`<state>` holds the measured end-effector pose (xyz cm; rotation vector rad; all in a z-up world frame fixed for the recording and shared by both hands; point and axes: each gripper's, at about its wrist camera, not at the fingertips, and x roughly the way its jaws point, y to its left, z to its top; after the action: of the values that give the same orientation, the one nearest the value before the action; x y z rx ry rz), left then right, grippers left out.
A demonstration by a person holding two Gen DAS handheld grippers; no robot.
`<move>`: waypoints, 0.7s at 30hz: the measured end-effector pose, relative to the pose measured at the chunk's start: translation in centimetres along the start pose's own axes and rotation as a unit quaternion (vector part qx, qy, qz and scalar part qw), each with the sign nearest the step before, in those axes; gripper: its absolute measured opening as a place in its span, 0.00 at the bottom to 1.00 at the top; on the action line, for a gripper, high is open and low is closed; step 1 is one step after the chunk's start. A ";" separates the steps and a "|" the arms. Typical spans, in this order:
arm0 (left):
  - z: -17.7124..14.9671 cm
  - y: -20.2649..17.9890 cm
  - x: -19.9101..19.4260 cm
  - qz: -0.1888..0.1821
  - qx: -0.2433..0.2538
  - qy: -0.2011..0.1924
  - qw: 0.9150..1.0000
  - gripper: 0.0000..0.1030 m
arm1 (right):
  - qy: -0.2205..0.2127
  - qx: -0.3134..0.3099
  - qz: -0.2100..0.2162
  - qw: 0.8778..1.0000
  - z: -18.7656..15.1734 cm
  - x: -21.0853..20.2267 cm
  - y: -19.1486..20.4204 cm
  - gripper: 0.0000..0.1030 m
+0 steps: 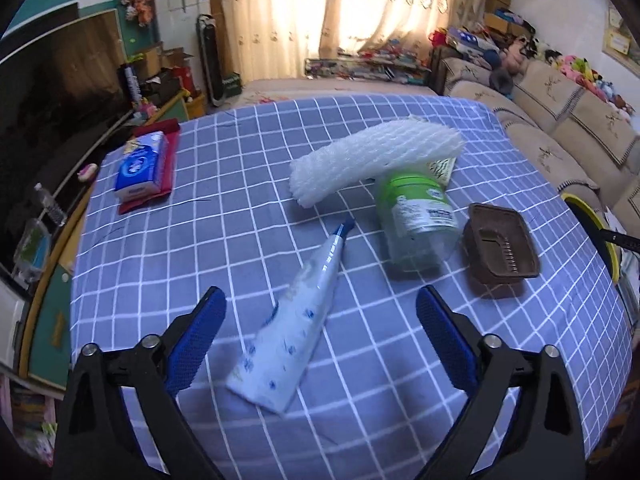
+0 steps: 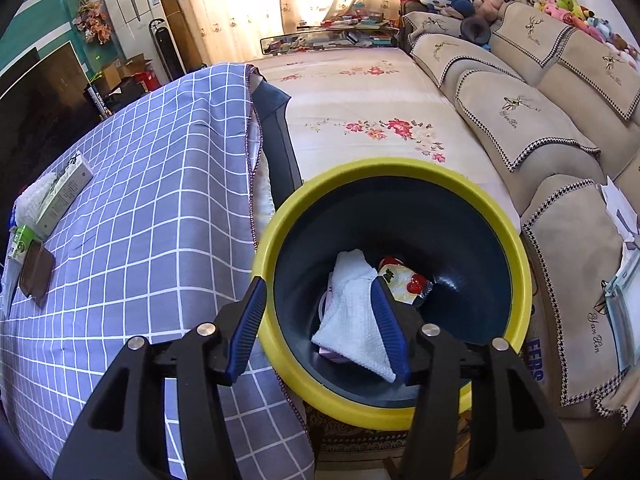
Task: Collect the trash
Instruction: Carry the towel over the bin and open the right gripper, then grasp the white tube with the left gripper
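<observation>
Left wrist view: I am holding my left gripper (image 1: pixel 320 320) wide open and empty over a squeezed tube (image 1: pixel 296 320) lying on the checked cloth (image 1: pixel 200 240). My right gripper (image 2: pixel 320 320) is hanging half open, empty, above the yellow-rimmed bin (image 2: pixel 500 208) holding crumpled paper (image 2: pixel 352 320).

The trash bin (image 1: pixel 596 232) is cut off at the left-wrist view's right edge.

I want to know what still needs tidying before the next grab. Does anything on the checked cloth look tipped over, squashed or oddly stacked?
Yes. The green-labelled plastic jar lies on its side, and the white foam net sleeve rests across its top end. The toothpaste tube lies squeezed flat. The brown tray sits upright beside the jar.
</observation>
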<state>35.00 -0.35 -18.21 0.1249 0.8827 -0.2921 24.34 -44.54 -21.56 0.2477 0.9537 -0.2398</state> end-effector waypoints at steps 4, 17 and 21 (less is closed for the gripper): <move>0.6 0.8 2.0 -0.005 0.010 0.020 1.000 0.80 | 0.004 -0.003 -0.001 1.000 0.1 0.3 0.5 0.51; 0.0 1.2 3.7 -0.007 0.039 0.043 0.998 0.47 | 0.018 -0.025 0.011 0.999 0.7 1.8 3.4 0.52; -0.4 1.1 3.3 -0.007 0.040 0.043 0.998 0.37 | 0.017 -0.031 0.014 0.999 0.7 1.6 4.1 0.52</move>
<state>36.97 0.11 -21.03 0.2062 0.9579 -0.3367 27.00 -41.04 -22.11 0.2092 0.9883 -0.1806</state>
